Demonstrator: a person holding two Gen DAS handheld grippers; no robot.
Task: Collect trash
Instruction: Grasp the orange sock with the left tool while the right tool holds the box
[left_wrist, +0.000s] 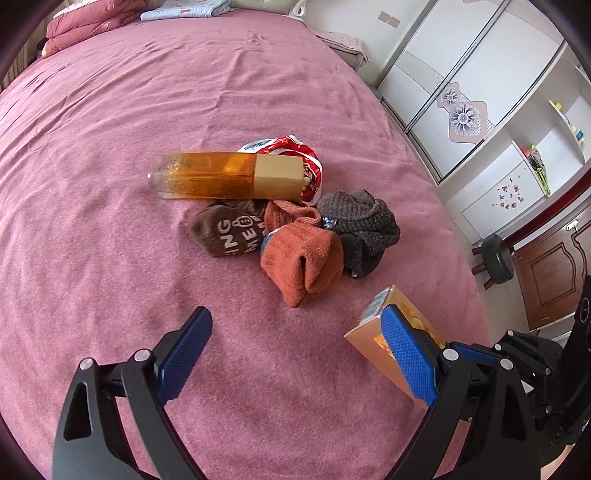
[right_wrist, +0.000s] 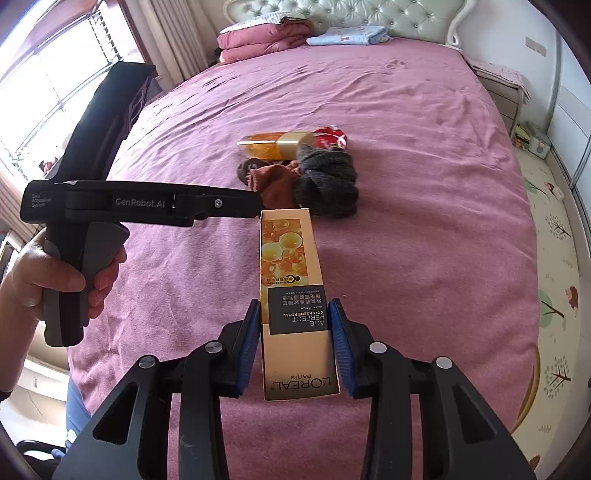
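I am at the pick-up step: my right hand-held gripper (right_wrist: 294, 345) has the gold carton (right_wrist: 291, 295) between its two blue pads. The pads seem to touch both long sides, so I judge it is clamped on the carton, but maybe not yet with full force. The carton rests on the bed (right_wrist: 424, 240), near the edge closest to me, its open end pointing to the pile.

My left hand-held gripper (left_wrist: 291, 362) is wide apart w/ nothing inside, hanging over bare sheet just before the pile. The person's hand (right_wrist: 55, 280) holds its grip at the window side.

The pile is approx. in the middle of the bed: orange bottle (left_wrist: 221, 177) lying on its side, red wrapper (left_wrist: 299, 162) behind its cap, then brown sock (left_wrist: 229, 232), orange sock (left_wrist: 299, 262) and grey sock (left_wrist: 358, 229), all touching.

Next move, in my opinion: lift the carton straight up, and carry it off. No bin is visible, so I cannot say where. The bottle and wrapper look like the next trash; socks prob. not.

Room is good: much free sheet around the pile, no obstacle toward the near edge.
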